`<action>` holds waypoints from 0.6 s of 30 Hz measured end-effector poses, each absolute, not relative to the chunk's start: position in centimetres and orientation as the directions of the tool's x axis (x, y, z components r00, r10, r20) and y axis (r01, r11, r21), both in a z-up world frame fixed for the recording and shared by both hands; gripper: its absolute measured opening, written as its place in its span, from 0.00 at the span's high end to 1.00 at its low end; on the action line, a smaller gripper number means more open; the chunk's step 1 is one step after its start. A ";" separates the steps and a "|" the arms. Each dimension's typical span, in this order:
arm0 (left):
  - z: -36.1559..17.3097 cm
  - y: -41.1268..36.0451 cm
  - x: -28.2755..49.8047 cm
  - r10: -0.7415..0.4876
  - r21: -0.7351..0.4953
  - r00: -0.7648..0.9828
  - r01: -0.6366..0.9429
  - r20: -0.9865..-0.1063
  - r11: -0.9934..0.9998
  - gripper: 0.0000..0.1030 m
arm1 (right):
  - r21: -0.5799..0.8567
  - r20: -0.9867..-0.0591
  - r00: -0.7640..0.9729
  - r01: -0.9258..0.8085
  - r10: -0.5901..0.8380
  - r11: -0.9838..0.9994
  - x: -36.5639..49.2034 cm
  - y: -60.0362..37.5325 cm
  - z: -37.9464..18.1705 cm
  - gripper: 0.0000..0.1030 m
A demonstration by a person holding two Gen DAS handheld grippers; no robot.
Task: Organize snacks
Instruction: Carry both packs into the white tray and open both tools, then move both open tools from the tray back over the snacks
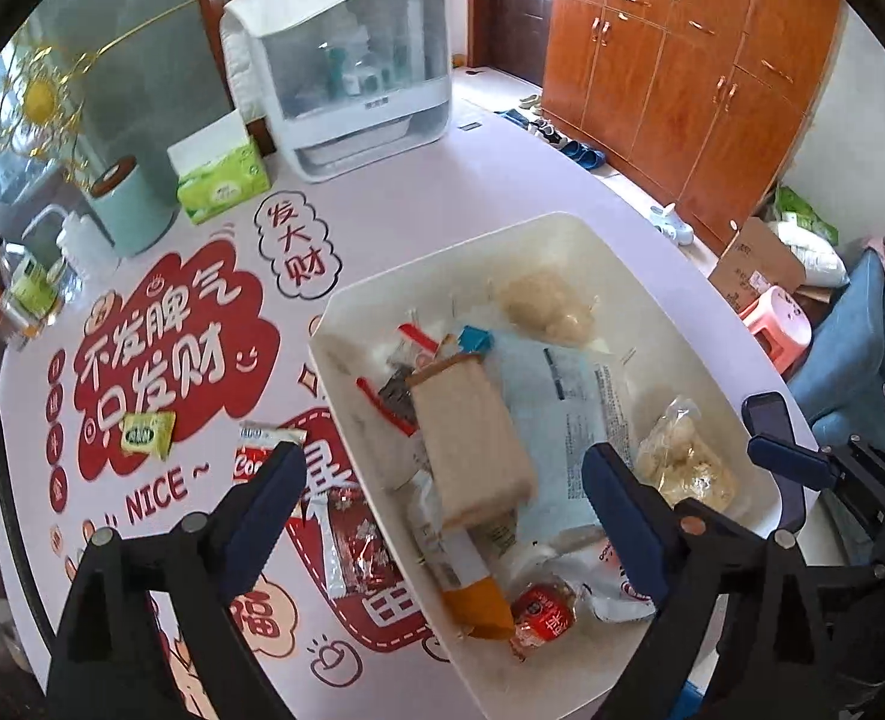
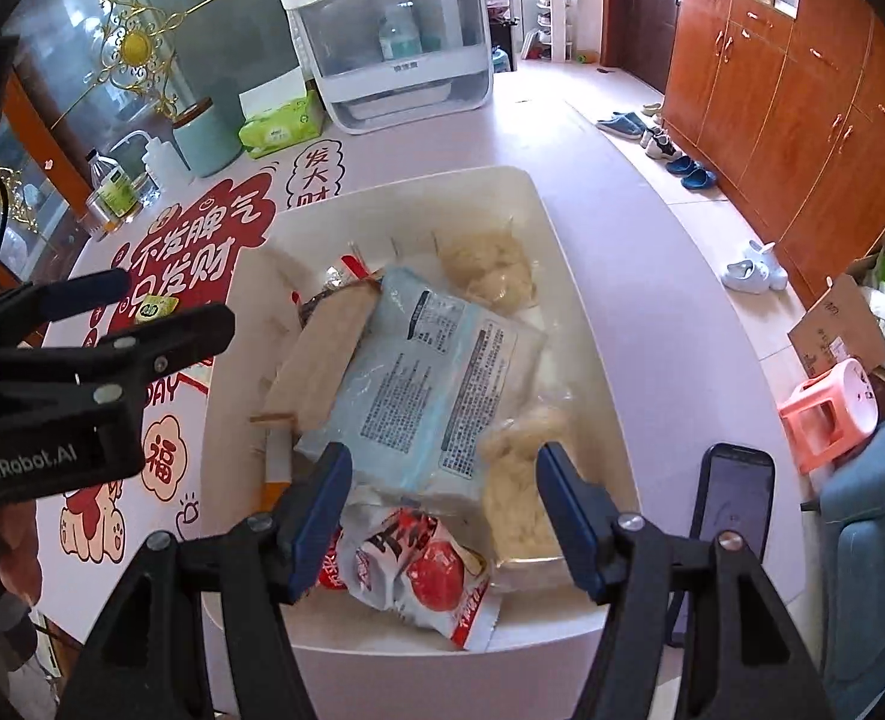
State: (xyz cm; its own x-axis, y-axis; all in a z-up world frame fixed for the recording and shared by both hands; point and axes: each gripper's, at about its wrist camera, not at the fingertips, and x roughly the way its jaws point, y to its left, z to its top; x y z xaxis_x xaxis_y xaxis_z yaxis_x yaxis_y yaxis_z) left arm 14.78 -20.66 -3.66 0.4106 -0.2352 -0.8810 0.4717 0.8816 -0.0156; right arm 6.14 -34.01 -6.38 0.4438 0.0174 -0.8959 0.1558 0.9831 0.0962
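A white bin (image 1: 562, 228) on the printed table holds several snacks: a brown packet (image 1: 472, 450), a light-blue packet (image 1: 568, 396), pale bagged snacks (image 1: 688, 462) and a red round snack (image 1: 544, 609). My left gripper (image 1: 445, 486) hangs open above the bin's left side, jaws wide, straddling the brown packet without touching it. A small green packet (image 1: 147, 433), a red-and-white packet (image 1: 256, 456) and a red foil packet (image 1: 355, 540) lie on the table to its left. My right gripper (image 2: 445, 501) stands open over the light-blue packet (image 2: 436, 372) and a red-and-white bag (image 2: 418, 570).
At the back of the table are a white countertop cabinet (image 1: 352, 78), a green tissue pack (image 1: 220, 180), a teal canister (image 1: 130, 210) and bottles (image 2: 112, 186). A phone (image 2: 736, 492) lies right of the bin near the table edge. A pink stool (image 2: 832, 408) stands on the floor.
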 end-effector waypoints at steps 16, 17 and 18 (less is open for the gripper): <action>-4.8 -14.5 12.0 -0.225 -0.068 0.414 0.361 -0.882 0.930 0.10 | 0.021 -0.910 0.415 0.067 -0.008 0.998 4.5 -29.9 -7.1 0.37; -4.7 -14.0 11.8 -0.220 -0.065 0.418 0.353 -0.881 0.933 0.10 | 0.019 -0.910 0.414 0.063 -0.009 0.998 4.4 -29.7 -7.1 0.37; -4.6 -13.5 11.5 -0.216 -0.063 0.423 0.346 -0.880 0.936 0.10 | 0.018 -0.912 0.411 0.057 -0.007 0.998 4.3 -29.5 -7.2 0.37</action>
State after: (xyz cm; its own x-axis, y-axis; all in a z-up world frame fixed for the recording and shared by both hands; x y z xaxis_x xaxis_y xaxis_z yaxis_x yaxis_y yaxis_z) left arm 11.50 -13.52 -4.61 0.4226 -0.2156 -0.8803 0.3464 0.9360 -0.0629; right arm 4.34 -29.48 -7.17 0.4109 -0.0068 -0.9117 0.0573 0.9982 0.0184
